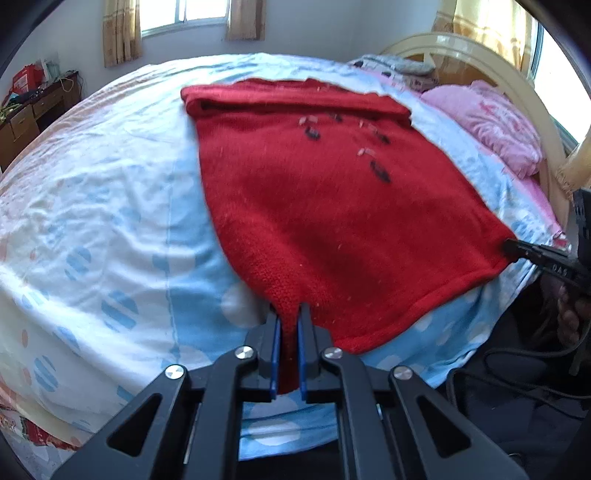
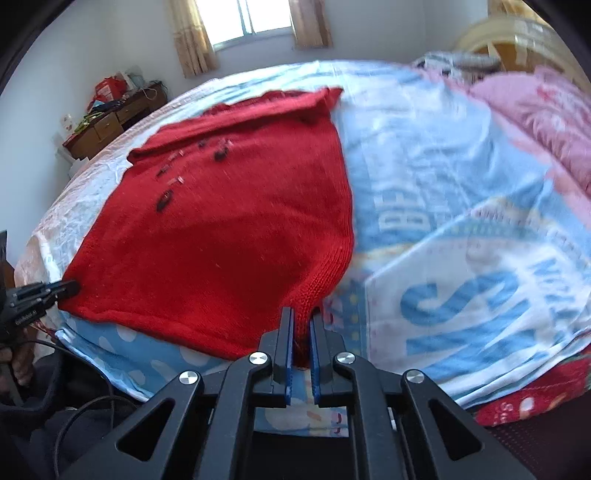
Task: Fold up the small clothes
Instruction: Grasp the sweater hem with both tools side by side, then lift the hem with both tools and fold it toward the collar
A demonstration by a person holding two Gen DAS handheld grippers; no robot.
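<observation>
**Both hand-held grippers clamped on the near corners of the red sweater**

A red knitted sweater (image 1: 332,206) lies spread flat on the bed (image 1: 110,221), over a light blue and white sheet printed with dots. Small dark and pale motifs (image 1: 378,171) dot the upper part of the sweater, and its far edge is rolled or folded over into a thick band (image 1: 288,99).

The left hand-held gripper (image 1: 289,314) is closed on the sweater's near left corner: a strip of red knit runs down between its blue pads (image 1: 275,354), which press on it from both sides. The right hand-held gripper (image 2: 303,317) is closed the same way on the sweater's near right corner, with red knit pinched between its pads (image 2: 289,350). In the left wrist view the right hand-held gripper's tip meets the sweater's hem at that corner; in the right wrist view the left one meets the opposite corner. The hem between the two corners sags slightly above the sheet.

Beyond the sweater's right side lies a pink pillow (image 1: 491,125) against a cream headboard (image 1: 517,85). Beyond the sweater's left side, past the bed, stands a dark wooden counter (image 2: 110,122) with clutter on top. Behind the sweater's far edge is a curtained window (image 1: 184,14).
</observation>
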